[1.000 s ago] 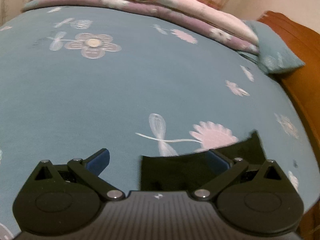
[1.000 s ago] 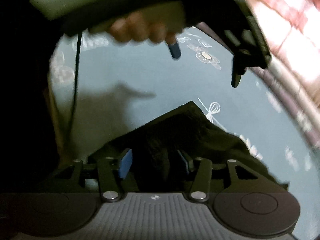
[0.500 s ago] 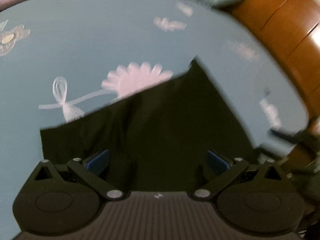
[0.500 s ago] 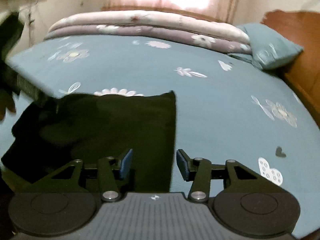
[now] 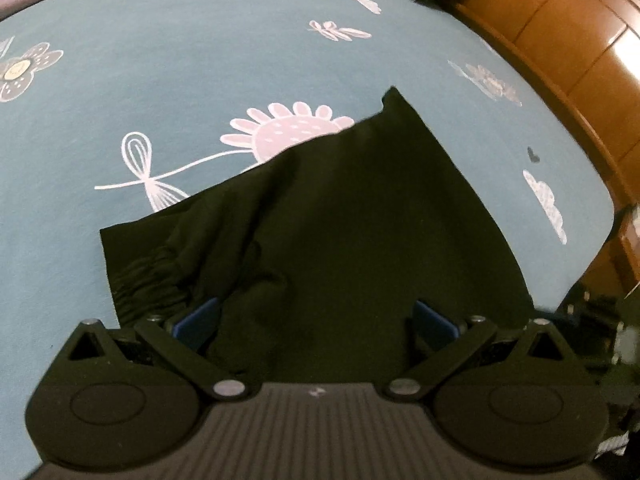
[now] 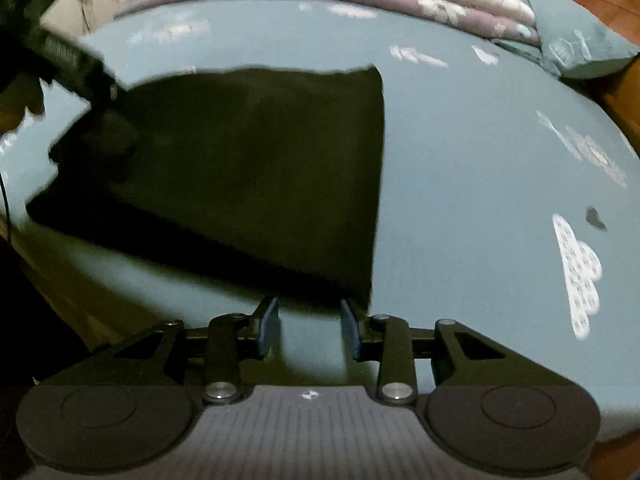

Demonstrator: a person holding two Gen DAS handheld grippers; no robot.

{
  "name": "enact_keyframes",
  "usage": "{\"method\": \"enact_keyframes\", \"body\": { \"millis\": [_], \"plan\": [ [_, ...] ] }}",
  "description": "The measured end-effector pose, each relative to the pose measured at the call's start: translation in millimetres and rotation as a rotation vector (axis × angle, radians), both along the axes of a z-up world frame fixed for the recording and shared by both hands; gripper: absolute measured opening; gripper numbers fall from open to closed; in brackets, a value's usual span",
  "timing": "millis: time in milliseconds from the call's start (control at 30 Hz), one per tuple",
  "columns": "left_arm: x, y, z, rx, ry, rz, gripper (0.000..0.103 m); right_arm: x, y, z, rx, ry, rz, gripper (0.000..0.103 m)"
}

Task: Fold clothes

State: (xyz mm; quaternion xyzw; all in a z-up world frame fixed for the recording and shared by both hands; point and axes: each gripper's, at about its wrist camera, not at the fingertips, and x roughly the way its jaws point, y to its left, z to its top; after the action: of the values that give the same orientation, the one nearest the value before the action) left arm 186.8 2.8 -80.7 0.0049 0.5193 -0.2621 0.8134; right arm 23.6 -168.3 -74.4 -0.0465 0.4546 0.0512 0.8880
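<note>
A teal flowered bedsheet [image 5: 240, 60] filled the view; a wooden headboard [image 5: 580, 52] stood at two o'clock, perhaps lamplit.

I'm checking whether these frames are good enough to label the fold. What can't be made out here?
- Black garment, left wrist view: its near edge is hidden behind the left gripper.
- Same garment, right wrist view: motion blur and darkness hide its folds; its left corner is covered by a dark blurred shape.
- Garment type: not clear in either view.
- Pillow: print blurred.
</note>
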Motion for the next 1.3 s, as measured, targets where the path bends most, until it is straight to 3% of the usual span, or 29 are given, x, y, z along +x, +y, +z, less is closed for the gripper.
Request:
{"method": "enact_keyframes", "body": {
  "millis": [100,400,500,600,733,1067,1200,1300],
  "plan": [
    [3.6,1.5,-0.1,-0.016,0.009,0.012,0.102,-8.3,-5.9,2.7,0.006,-0.024,-0.045,0.041],
    [11.0,-7.3,4.1,-0.015,0.008,0.053,0.102,2.4,7.2,-5.4,-0.156,-0.109,-0.070,0.051],
    [13.4,-8.0,4.3,-0.025,0.012,0.054,0.102,8.3,5.1,-2.7,-0.158,-0.139,-0.096,0.051],
    [15.8,-8.7,4.5,-0.034,0.016,0.054,0.102,5.7,-5.7,3.4,-0.123,-0.154,-0.143,0.059],
    [19.0,-8.2,3.5,-0.046,0.024,0.057,0.102,-0.8,-12.1,8.0,-0.111,-0.155,-0.173,0.059],
    [23.1,-2.3,1.4,-0.084,0.044,0.063,0.102,-4.5,36.6,-13.4,-0.377,-0.155,0.014,0.061],
    [21.8,-1.5,1.6,-0.081,0.041,0.059,0.102,-1.7,44.3,-16.2,-0.443,-0.174,0.037,0.067],
    [22.7,-1.4,-0.1,-0.076,0.045,0.058,0.102,2.5,42.1,-20.0,-0.525,-0.189,-0.006,0.067]
  ]
}}
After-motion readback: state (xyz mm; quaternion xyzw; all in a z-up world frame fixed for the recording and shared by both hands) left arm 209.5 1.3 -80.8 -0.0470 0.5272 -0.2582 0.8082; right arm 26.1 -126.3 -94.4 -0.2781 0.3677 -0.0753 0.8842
